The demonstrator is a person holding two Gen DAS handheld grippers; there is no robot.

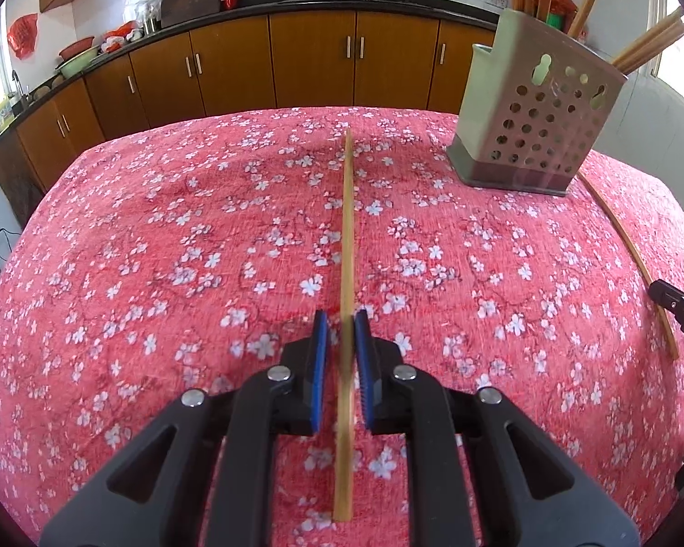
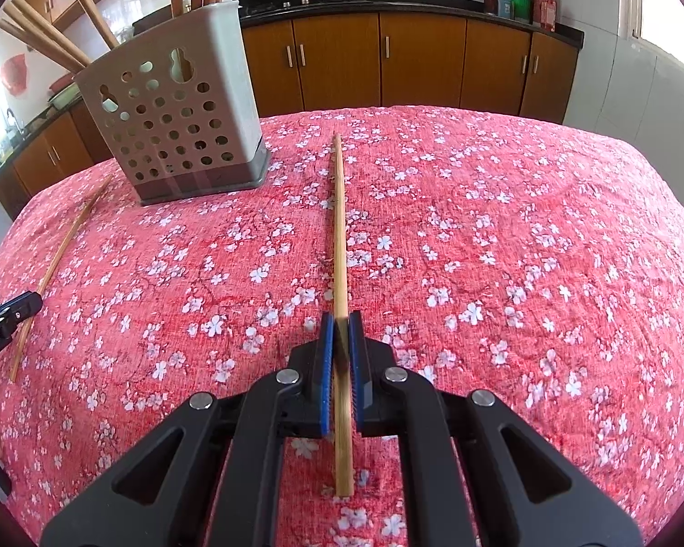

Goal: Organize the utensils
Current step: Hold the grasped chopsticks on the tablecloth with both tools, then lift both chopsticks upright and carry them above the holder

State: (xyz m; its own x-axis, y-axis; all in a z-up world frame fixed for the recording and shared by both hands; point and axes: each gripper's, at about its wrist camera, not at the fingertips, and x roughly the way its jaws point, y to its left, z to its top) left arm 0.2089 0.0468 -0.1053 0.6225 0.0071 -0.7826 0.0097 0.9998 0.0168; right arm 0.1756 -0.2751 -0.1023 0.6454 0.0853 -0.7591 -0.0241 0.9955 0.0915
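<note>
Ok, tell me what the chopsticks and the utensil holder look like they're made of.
Chopsticks: probably bamboo or light wood, judging by the matte tan, faintly grained, unpainted surface. Utensil holder: likely molded plastic, being smooth, matte grey-beige with punched round holes and a darker base.

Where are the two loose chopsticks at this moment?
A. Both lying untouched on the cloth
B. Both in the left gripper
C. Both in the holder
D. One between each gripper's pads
D: the left gripper and the right gripper each have one chopstick between their blue pads, beside the holder.
</note>
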